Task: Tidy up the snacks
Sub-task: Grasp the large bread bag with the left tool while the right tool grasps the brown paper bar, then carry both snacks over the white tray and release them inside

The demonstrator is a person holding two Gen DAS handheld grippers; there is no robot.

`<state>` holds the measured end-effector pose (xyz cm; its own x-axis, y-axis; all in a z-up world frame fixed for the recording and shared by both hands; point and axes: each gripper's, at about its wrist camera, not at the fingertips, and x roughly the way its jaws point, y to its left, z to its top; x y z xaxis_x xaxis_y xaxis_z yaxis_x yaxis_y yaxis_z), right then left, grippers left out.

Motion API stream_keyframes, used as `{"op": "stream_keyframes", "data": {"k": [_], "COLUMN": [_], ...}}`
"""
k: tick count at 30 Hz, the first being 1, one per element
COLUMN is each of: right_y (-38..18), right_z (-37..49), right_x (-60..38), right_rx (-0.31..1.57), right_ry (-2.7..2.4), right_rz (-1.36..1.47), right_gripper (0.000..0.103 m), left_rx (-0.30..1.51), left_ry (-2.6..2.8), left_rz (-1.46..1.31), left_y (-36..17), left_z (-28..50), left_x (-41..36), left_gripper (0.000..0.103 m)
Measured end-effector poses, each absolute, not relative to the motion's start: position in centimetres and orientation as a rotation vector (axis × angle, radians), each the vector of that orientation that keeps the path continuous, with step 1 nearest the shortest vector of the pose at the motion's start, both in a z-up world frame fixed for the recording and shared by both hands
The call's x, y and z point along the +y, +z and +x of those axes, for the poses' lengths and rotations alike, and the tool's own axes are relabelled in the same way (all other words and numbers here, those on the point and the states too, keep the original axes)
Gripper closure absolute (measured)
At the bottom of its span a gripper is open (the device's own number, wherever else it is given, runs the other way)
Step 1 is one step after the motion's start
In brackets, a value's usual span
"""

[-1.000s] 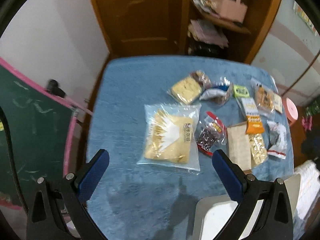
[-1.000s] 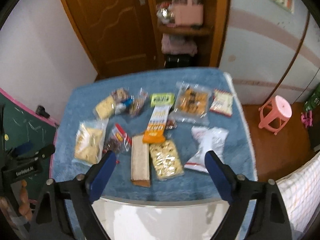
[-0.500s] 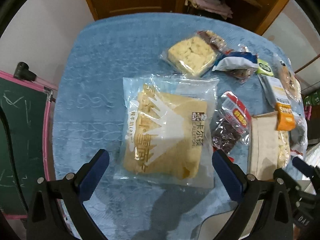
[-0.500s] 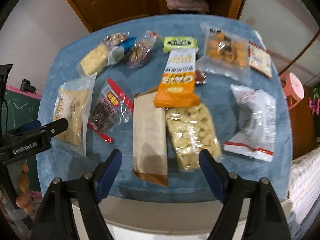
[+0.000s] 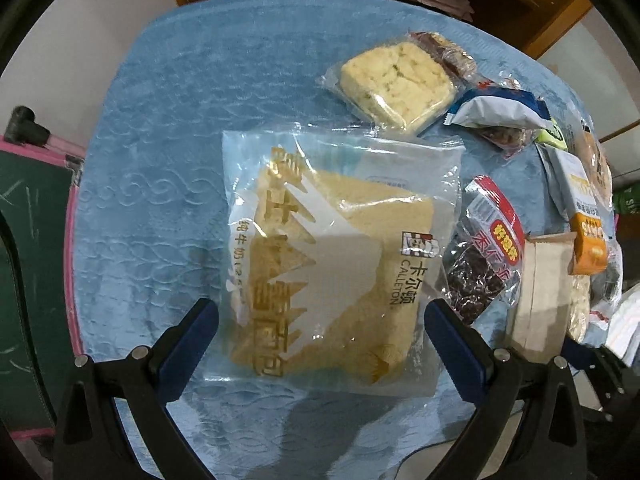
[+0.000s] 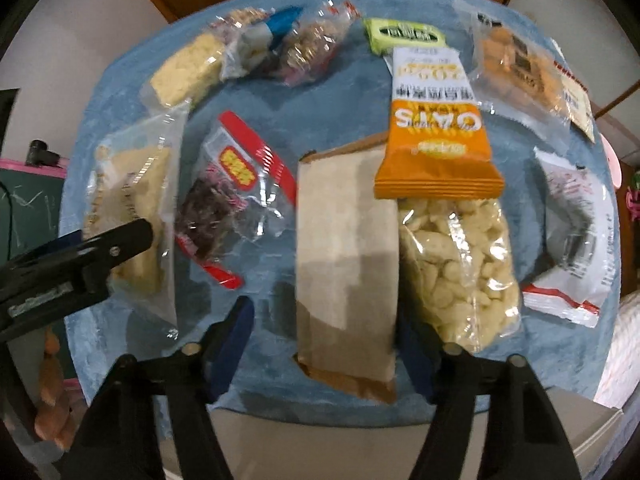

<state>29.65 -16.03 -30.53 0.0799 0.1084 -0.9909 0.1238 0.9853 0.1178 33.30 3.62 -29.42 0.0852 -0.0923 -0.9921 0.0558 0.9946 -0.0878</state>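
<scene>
Glossy clear plastic bread bag (image 5: pixel 332 256), matt brown paper bag (image 6: pixel 346 268), embossed plush blue cloth (image 5: pixel 160 160).

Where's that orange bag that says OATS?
In the right wrist view, the orange OATS packet lies mid-table, its end overlapping the brown paper bag and the clear bag of pale snacks.

Blue swirl-embossed cloth (image 5: pixel 168 152), orange-and-white oats packet (image 6: pixel 436 128), plain brown paper bag (image 6: pixel 346 264), green bar (image 6: pixel 404 34).
</scene>
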Motion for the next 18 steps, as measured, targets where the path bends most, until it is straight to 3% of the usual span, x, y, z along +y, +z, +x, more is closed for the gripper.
{"op": "stream_keyframes", "data": {"k": [1,13,14,15,18], "right_y": [-30.8,-29.4,-28.9,-28.4,-27.7], "right_z": [29.7,28.1,28.0,27.8,27.6], "right_x": [-16.1,-16.6,-16.7,-16.7,-16.9], "right_rx": [1.508,1.444,1.431,1.417,1.42], "right_ry": [-0.023,0.026,0.036,0.045,0.064], "right_rz": [0.188,0.261,0.268,0.274,0.299], "right_gripper": [0.053,0.057,0.062,0.09,0.09], "left_rx": [1.489,1.453,1.445,1.438,1.411], "left_ry": [-0.113,-0.11,-0.119,-0.127,-0.15], "left_rz": [-0.043,-0.034,-0.038,-0.043,-0.066], "left_y": [-29.6,-31.2,-31.1,-31.0,-30.6], "left_z": [33.5,33.5,33.3,33.0,32.2], "left_x": [3.8,2.4,2.4,2.4,3.1], "left_gripper": [0.001,0.002,0.003,0.009,0.013]}}
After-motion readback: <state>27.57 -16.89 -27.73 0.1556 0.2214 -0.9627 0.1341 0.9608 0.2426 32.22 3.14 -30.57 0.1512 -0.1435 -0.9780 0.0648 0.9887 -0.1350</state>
